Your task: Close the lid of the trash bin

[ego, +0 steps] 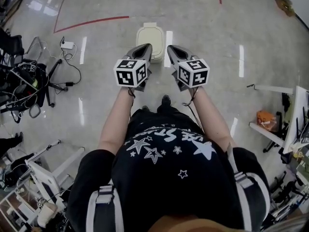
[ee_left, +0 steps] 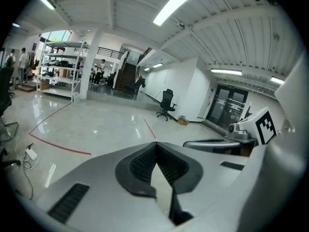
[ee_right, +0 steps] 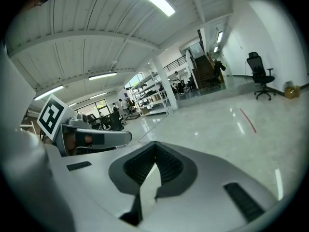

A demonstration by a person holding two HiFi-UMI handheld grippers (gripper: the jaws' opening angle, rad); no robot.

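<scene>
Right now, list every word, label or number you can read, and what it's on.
Shirt: white lettering among stars, too distorted to read.
Marker cubes: black-and-white square patterns only, no letters or numbers.
Trash bin: no label visible.
Nothing else legible.

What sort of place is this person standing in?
Probably a big lab or workshop hall: a polished floor with red tape lines, metal storage shelves, an office chair and tangled cables at the side.
</scene>
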